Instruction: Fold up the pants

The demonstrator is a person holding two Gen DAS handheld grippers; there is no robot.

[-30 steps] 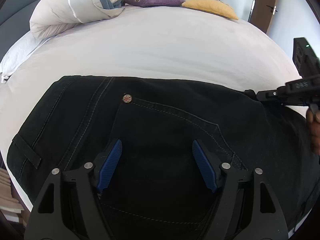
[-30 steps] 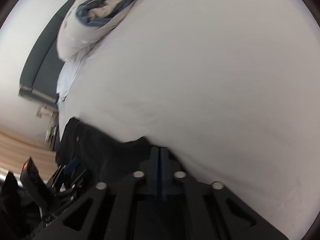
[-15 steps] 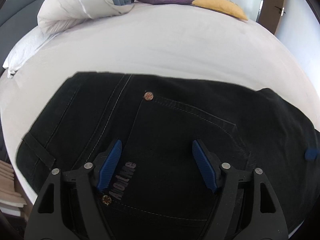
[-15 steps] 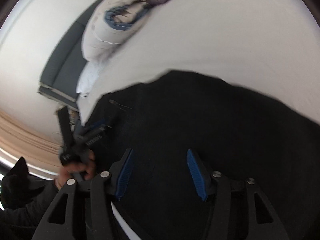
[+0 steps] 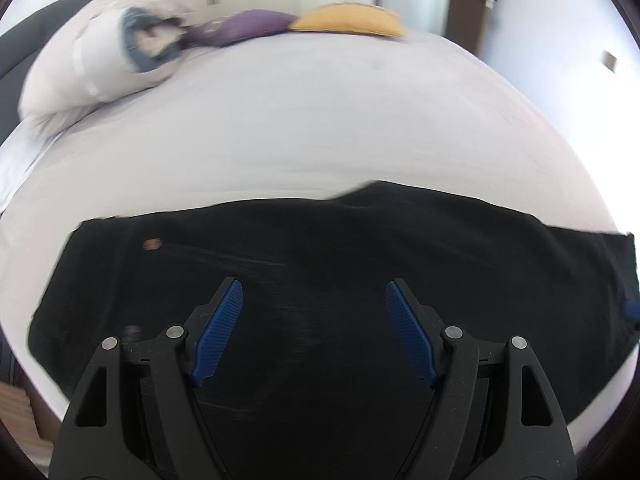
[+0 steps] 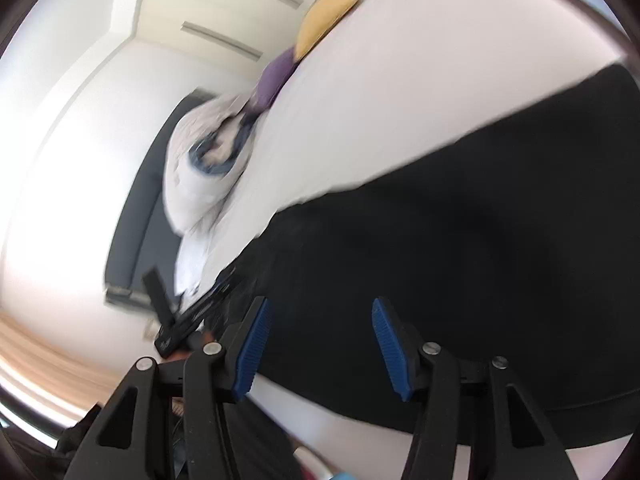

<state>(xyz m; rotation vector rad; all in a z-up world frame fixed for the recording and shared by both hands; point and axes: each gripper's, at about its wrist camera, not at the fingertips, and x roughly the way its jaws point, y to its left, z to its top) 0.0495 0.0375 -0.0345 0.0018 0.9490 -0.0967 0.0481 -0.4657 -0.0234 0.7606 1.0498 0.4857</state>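
The black pants (image 5: 340, 280) lie spread flat across the near part of the bed (image 5: 300, 120), a long dark band running side to side on the white sheet, with a small copper rivet (image 5: 152, 244) showing near their left end in the left wrist view. The left tool (image 5: 314, 328) hangs over the middle of the pants with its blue-padded fingers (image 5: 218, 332) spread wide apart and nothing between them — only black cloth shows in the gap, and whether the tips touch the fabric cannot be told. The right tool (image 6: 318, 344) is tilted hard to one side, its blue pads likewise well apart and holding nothing; it sits over the near edge of the pants (image 6: 460, 260), where the dark cloth meets the white sheet. In the right wrist view the left tool (image 6: 188, 312) appears as a blurred black frame at the far end of the pants, by the edge of the bed. At the far side of the bed lie a bundled white duvet (image 5: 100, 64) with a blue-edged opening, a purple cushion (image 5: 244, 30) just beside it, and a yellow cushion (image 5: 348, 20) touching the purple one. Both views are smeared by motion, so stitching and seams on the pants are hard to make out.
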